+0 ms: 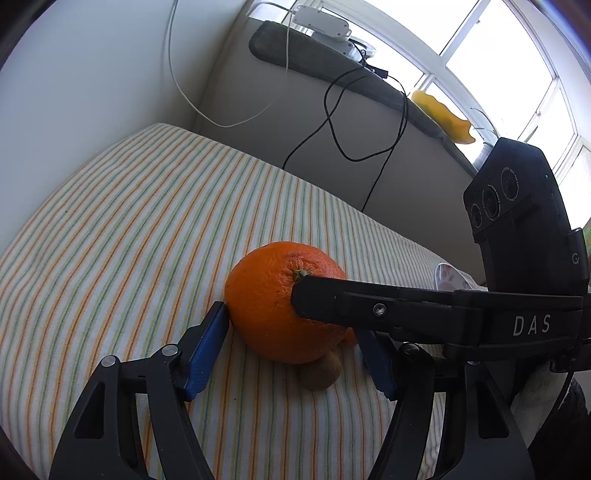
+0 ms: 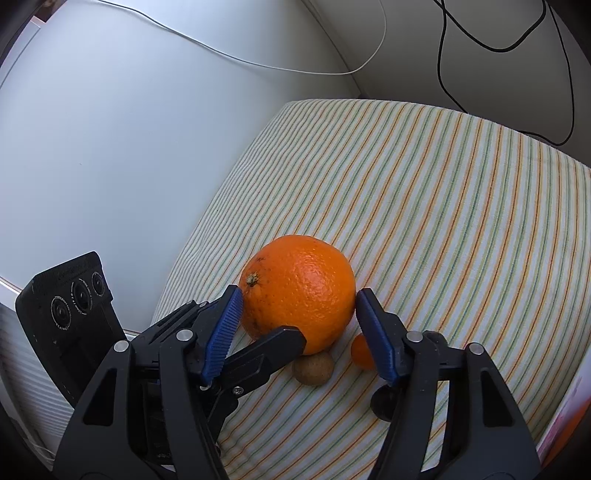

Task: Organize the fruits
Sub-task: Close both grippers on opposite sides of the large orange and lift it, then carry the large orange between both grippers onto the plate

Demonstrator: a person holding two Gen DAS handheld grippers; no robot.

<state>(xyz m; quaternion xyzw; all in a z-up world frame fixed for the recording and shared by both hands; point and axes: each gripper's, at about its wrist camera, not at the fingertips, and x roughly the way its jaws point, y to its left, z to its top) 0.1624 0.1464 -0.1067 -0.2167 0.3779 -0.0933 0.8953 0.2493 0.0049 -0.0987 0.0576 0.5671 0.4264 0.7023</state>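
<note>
A large orange (image 1: 266, 295) (image 2: 299, 284) rests on a striped cloth (image 1: 129, 221) (image 2: 443, 203). My right gripper (image 2: 297, 291) has a blue pad touching each side of the orange. One of the right gripper's fingers (image 1: 369, 306) lies across the orange in the left wrist view. My left gripper (image 1: 291, 321) straddles the same orange with its jaws wide. Its left pad touches the peel and its right pad stands a little off. A left gripper finger (image 2: 273, 347) shows in the right wrist view. A small brown fruit (image 1: 320, 373) (image 2: 314, 368) and a tiny mandarin (image 2: 361, 350) lie just in front.
Walls close in behind the cloth, with a white cable (image 1: 177, 74) and a black cable (image 1: 332, 122) hanging down. The windowsill holds a white power strip (image 1: 321, 22) and a yellow object (image 1: 443, 114). A plate rim (image 1: 448, 277) shows to the right of the orange.
</note>
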